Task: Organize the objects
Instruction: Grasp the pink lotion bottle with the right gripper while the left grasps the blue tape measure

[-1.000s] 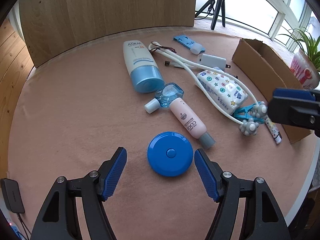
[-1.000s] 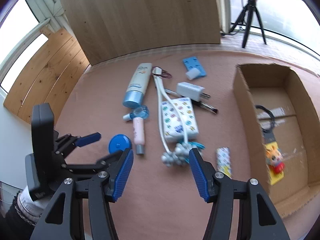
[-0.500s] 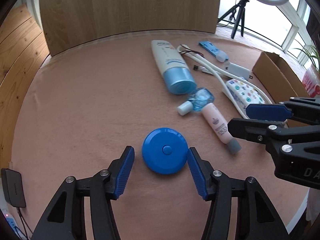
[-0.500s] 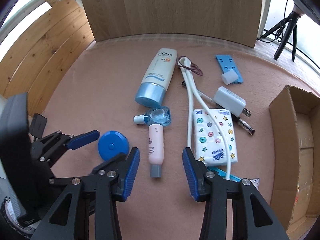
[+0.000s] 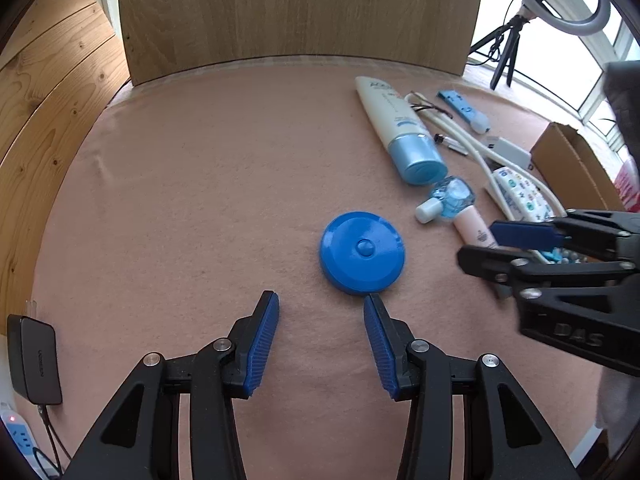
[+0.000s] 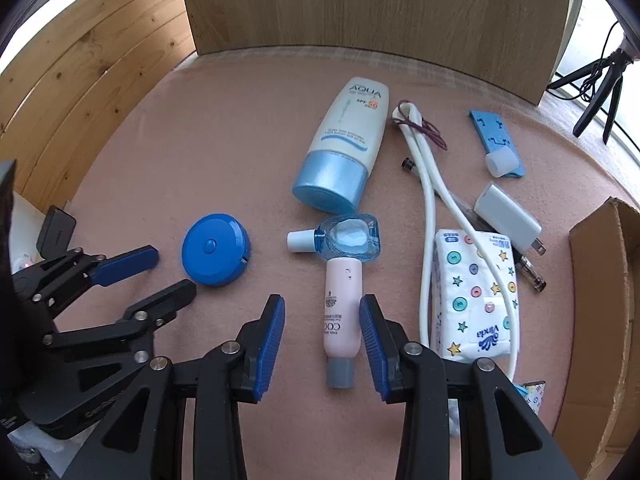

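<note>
The right tongs (image 6: 322, 322) hang over the pink tube (image 6: 343, 312), and their jaws have just been closing. The tube lies between the two blue pads, but a gap shows on the left side, so they do not pinch it yet. I judge this tube light, smooth and a little soft. It may slip or roll, so the best hold is across the middle of the body, not at the grey cap.

Left of the pink tube, the left tongs (image 5: 320, 308) are half spread, their jaws also just closing, with nothing between them. The blue round case (image 5: 362, 252) lies just beyond their tips. It looks hard, flat and light, too wide for the present gap, so it wants a wider opening across its rim.

Touching the far end of the pink tube lies the small blue bottle (image 6: 348, 238), and beyond it the sunscreen tube (image 6: 344, 148). Right of the pink tube lies the tissue pack (image 6: 474, 292), soft to squeeze. Farther right stands the cardboard box (image 6: 600, 280), probably the goal.
</note>
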Motion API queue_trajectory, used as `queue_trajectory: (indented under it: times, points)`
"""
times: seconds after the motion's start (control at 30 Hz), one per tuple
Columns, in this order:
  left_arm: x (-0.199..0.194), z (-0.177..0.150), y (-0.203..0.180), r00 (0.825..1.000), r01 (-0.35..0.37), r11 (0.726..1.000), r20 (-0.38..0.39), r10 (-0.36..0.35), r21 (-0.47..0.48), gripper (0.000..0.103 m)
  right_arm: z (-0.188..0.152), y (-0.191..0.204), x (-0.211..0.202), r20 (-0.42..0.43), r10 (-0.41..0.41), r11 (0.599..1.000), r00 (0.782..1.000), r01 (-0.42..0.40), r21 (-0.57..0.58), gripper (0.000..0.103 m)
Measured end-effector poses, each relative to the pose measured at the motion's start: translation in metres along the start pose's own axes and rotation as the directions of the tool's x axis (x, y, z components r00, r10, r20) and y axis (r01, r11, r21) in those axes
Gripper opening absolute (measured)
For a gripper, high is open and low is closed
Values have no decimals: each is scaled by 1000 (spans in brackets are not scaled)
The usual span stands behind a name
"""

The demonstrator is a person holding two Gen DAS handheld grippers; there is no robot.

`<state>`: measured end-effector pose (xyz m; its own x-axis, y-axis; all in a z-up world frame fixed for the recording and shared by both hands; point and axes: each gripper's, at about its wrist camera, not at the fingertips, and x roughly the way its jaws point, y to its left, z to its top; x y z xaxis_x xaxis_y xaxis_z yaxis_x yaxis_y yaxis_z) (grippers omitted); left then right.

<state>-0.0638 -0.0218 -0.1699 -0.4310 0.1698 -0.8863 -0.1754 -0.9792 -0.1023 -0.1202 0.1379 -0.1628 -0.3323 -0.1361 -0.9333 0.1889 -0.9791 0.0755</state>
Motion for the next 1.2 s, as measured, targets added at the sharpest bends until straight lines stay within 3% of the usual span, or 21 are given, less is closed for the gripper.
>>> queue_trajectory:
  times: [0.17,0.3,0.63,0.83,1.2]
  points:
    - [-1,5,-9,1000,12,1000,7,-12,27,56,2,-1,14,-35,-18,1000,999,18,1,34]
    - [2,13,-15,1000,0,999,12,-1,41,57,1,-4,15,-39,-30,999,999,31,10,19]
    - [19,33,-27,1000,-3,998,11,3,55,58,-14,-18,6,-40,10,996,999,-6,89,19]
    - [30,33,-36,999,-35,997,13,34,75,54,-22,-20,1,-36,17,993,999,-13,114,19]
    - [21,25,-30,999,-27,999,22,26,43,53,-32,-15,-11,-16,11,994,1000,-9,113,19]
